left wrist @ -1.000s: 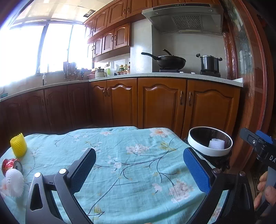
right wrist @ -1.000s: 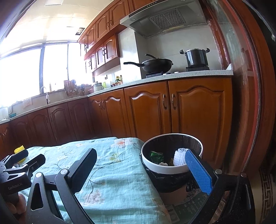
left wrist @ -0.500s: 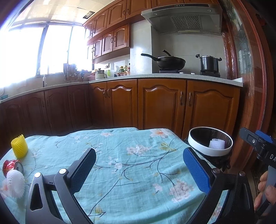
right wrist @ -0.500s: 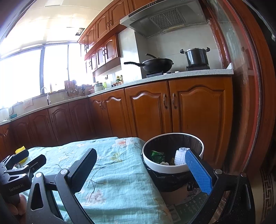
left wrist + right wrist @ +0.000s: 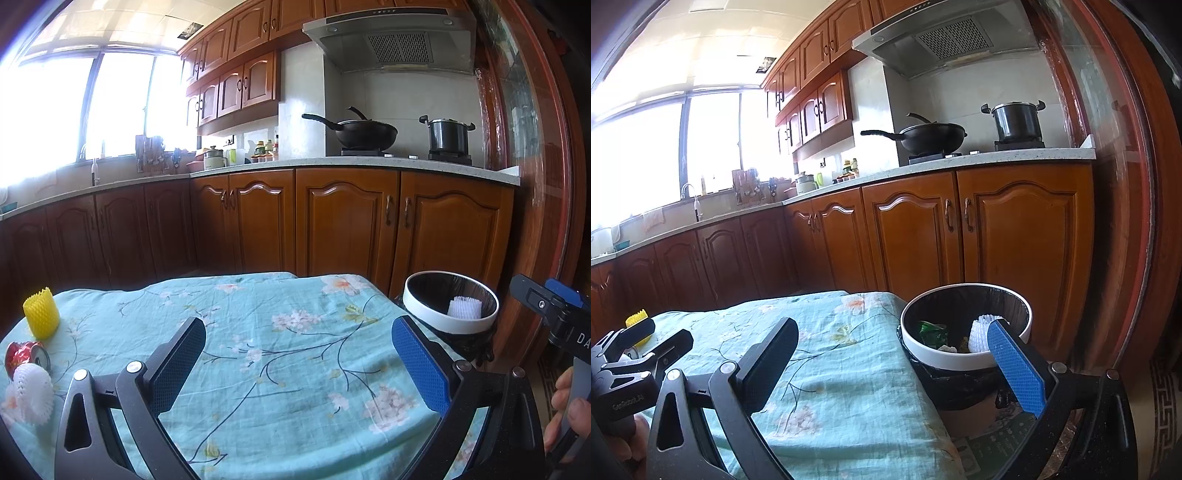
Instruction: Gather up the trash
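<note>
Reddish-brown wooden kitchen cabinets (image 5: 343, 218) fill the background of both wrist views, under a pale speckled counter that carries a black wok (image 5: 365, 133) and a dark steel stockpot (image 5: 448, 136) below a steel range hood (image 5: 391, 40). In front stands the bench (image 5: 258, 332), covered by a turquoise cotton cloth with a floral print. Off the bench's right end, just beside its edge, sits a round trash bin with a white rim and a black liner bag (image 5: 964, 360); inside it lie a white foam fruit net (image 5: 980, 332) and a crumpled green wrapper (image 5: 932, 330). The left gripper (image 5: 297, 363) hangs above the middle of the cloth with its jaws spread wide and nothing between them; one pad is black, the other blue. The right gripper (image 5: 892, 362) is likewise wide open and empty, held over the bench's right end, with its blue pad in front of the bin's rim. At the far left end of the bench three pieces of trash rest on the cloth: a yellow foam fruit net (image 5: 41, 314) standing upright, a crushed red drink can (image 5: 26, 356) just in front of it, and a second white foam net (image 5: 31, 393) touching the can.
</note>
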Demonstrator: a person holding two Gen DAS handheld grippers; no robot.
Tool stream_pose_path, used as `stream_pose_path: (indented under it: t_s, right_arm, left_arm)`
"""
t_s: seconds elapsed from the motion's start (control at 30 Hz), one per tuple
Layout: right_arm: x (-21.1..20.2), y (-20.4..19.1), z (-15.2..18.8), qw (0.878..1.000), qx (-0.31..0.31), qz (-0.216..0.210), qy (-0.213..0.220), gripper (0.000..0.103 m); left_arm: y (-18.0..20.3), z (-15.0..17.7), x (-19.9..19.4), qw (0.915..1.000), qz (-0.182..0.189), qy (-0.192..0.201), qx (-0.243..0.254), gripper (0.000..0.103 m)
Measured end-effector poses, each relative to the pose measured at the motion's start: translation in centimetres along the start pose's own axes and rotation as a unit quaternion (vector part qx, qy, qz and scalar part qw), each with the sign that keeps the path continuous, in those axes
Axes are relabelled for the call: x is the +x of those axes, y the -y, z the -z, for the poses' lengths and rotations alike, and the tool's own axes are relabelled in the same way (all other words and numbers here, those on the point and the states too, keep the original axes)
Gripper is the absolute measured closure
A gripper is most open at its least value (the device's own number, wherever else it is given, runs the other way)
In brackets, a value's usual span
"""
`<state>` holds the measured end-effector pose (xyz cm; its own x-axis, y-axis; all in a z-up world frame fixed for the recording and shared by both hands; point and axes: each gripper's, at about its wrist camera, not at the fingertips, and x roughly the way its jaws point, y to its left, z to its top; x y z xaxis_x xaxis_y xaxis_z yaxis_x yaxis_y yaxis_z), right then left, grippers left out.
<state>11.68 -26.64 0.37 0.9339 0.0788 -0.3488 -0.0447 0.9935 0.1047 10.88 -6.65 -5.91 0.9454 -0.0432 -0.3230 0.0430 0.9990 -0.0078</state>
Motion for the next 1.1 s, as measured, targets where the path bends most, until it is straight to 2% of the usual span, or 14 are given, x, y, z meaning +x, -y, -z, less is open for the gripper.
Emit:
stream_pose_path:
  t_s: [1.1]
  right_arm:
    - [-0.43, -0.14, -0.7, 1.0, 0.005, -0.007, 0.003, 0.0]
  left_arm:
    - [-0.34, -0.19, 0.12, 0.9999, 0.011, -0.004, 0.0, 0.001]
